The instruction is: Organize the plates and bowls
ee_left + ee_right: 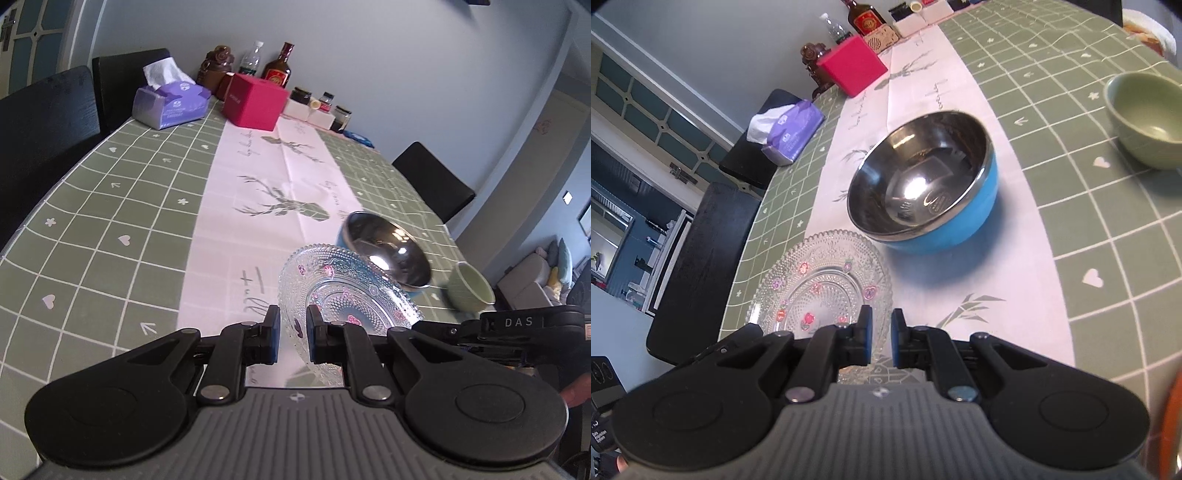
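Left gripper (293, 321): fingers close together, with the rim of the plate (351, 295) pinched between them. Looks like a real hold, with the near edge right in the gap.

Right gripper (882, 325): fingers almost closed too, right at the plate edge on the side nearest the blue bowl (923, 184). Cannot tell if glass sits between them or only behind them.

Plate just in front of the blue bowl, very near it, maybe touching. Hard to say if flat on the table (1108, 221) or tipped up a bit. Green bowl (1148, 118) off to the right of the blue bowl, well apart.

Plate made of clear bumpy glass with little pink flowers. Likely hard, stiff and easy to break. Probably a bit heavy for its size, and slippery on the smooth parts. Best to hold at the rim, where the bumps help the pads grab. Squeeze gently, not hard. Keep level, move slowly, and set down softly. No bumping into the blue bowl.

Blue bowl shiny metal inside, so likely light and tough. Smooth round sides, so grab by the rim too.
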The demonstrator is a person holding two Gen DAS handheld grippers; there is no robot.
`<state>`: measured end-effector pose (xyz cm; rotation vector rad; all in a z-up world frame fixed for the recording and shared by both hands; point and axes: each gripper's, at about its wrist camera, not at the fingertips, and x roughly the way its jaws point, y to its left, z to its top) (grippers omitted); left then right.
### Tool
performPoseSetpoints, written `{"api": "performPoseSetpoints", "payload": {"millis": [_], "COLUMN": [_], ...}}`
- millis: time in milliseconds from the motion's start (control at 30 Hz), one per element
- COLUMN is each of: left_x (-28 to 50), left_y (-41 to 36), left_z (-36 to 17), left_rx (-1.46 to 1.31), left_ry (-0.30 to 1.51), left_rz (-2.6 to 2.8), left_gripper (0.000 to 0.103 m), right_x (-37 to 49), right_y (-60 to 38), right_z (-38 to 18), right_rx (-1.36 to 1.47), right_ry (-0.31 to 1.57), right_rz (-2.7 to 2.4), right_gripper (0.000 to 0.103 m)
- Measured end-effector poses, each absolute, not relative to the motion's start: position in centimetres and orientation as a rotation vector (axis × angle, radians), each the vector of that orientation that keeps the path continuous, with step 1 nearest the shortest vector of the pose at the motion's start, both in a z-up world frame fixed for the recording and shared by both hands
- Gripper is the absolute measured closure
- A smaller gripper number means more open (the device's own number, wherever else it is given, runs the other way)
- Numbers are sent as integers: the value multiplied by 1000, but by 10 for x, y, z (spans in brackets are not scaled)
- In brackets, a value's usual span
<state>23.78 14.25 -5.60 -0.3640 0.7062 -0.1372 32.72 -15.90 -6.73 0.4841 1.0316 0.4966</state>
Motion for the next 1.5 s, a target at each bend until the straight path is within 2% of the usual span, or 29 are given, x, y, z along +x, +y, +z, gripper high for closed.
{"api": "performPoseSetpoints", "payload": {"millis": [367, 667, 1100, 1500], "left_x": [181, 146, 143, 144], "left_y": [117, 99, 82, 69], "left_z": [-38, -53, -80, -86], "left_rx": [-390, -412, -337, -233], "left_ry": [695, 741, 859, 880], "left_rz": [-180, -230, -208, -171], "left_gripper": [88, 88, 87, 87], "right_x": [273, 226, 212, 210], "right_y": [-195, -225, -225, -216], "right_z": [-42, -52, -73, -78], "right_rx": [498, 506, 406, 337], "right_ry": [989, 1004, 1051, 1070], "right_rz": [487, 470, 416, 402], "right_gripper": [96, 96, 96, 95]}}
